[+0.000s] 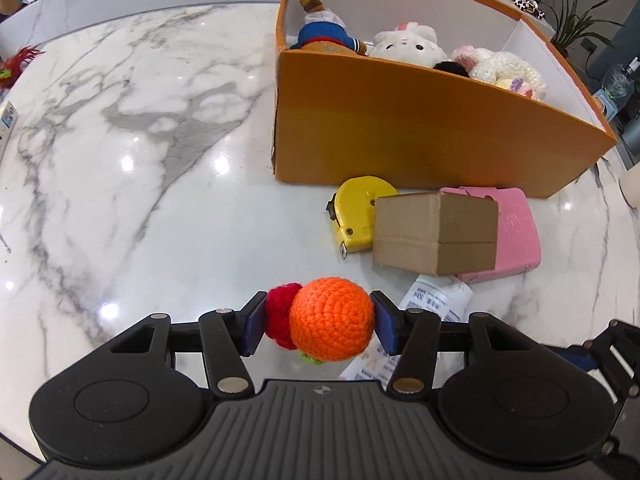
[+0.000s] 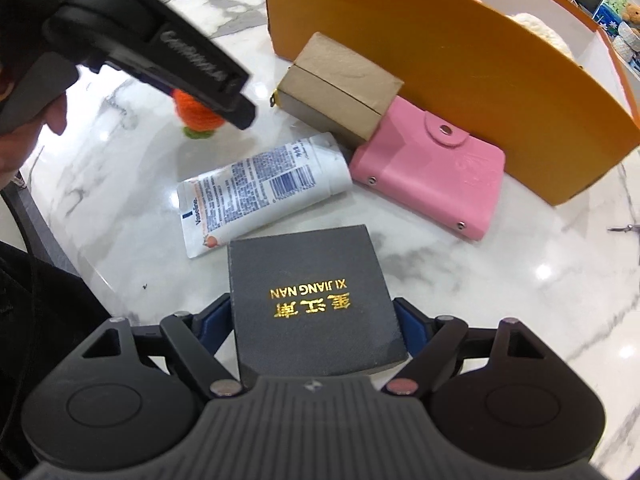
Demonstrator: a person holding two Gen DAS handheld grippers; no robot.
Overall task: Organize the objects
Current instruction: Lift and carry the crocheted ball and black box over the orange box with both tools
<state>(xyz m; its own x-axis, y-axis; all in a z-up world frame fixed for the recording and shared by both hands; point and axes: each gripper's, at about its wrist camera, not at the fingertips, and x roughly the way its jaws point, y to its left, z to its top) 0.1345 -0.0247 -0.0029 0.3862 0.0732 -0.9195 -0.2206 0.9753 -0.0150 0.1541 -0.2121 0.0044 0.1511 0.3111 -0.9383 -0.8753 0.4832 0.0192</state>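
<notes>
My left gripper point(image 1: 316, 322) is shut on a crocheted toy point(image 1: 332, 318), an orange ball with a red knob and a green base. Its blue pads press on both sides, just above the marble table point(image 1: 120, 140). In the right wrist view the same toy point(image 2: 196, 116) shows under the left gripper's fingers point(image 2: 236, 108). My right gripper point(image 2: 314, 314) is shut on a black box with gold lettering point(image 2: 308, 280), with a pad against each side. An orange storage box point(image 1: 420, 128) stands behind, holding plush toys point(image 1: 408, 42).
In front of the orange box lie a yellow tape measure point(image 1: 356, 216), a brown carton point(image 1: 432, 232), a pink snap wallet point(image 2: 432, 172) and a white lotion tube point(image 2: 260, 188). A hand point(image 2: 36, 128) holds the left gripper. Open marble stretches to the left.
</notes>
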